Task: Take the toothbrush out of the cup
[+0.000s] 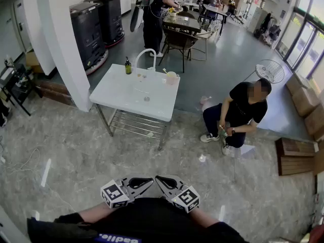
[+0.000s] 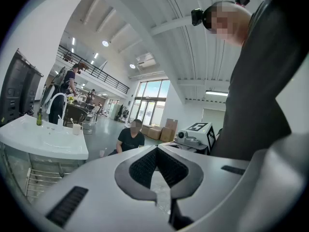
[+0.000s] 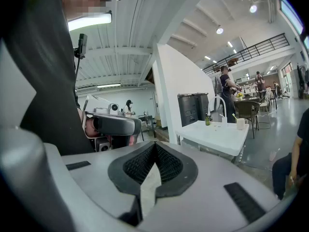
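your left gripper [image 1: 147, 181] and right gripper [image 1: 162, 180], fingers together and empty; the toothbrush [image 1: 165, 71] stands in the cup [image 1: 172, 78], far ahead on the bench [image 1: 121, 92].

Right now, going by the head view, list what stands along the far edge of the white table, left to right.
Dark bottle → white faucet → cup with the toothbrush standing in it.
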Demonstrator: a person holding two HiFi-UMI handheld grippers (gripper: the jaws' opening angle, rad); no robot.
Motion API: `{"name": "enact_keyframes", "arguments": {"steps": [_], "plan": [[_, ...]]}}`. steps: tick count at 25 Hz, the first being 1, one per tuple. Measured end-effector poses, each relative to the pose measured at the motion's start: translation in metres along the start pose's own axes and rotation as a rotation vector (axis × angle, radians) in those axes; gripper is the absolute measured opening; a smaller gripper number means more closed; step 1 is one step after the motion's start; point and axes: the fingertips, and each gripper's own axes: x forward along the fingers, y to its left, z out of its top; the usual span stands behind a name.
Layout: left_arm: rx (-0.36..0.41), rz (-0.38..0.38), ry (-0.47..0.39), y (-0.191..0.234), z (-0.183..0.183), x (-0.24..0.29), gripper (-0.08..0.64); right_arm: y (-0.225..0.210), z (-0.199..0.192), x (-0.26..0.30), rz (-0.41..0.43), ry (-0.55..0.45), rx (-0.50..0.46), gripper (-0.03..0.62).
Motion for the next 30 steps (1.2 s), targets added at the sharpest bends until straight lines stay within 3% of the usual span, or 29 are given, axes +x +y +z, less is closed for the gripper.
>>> {"name": "enact_keyframes", "arguments": {"steps": [15, 30], "plan": [[0.0, 0.01, -0.004, 0.0, -0.003, 0.0, 0.006, 0.0, -0.001, 0.0, 0.005, -0.008, -0.008, 0.012], [-0.016, 0.035, 0.005, 0.009, 0.001, 0.024, 0.006, -0.027, 0.005, -0.01, 0.011, -0.03, -0.004, 0.012]]}}
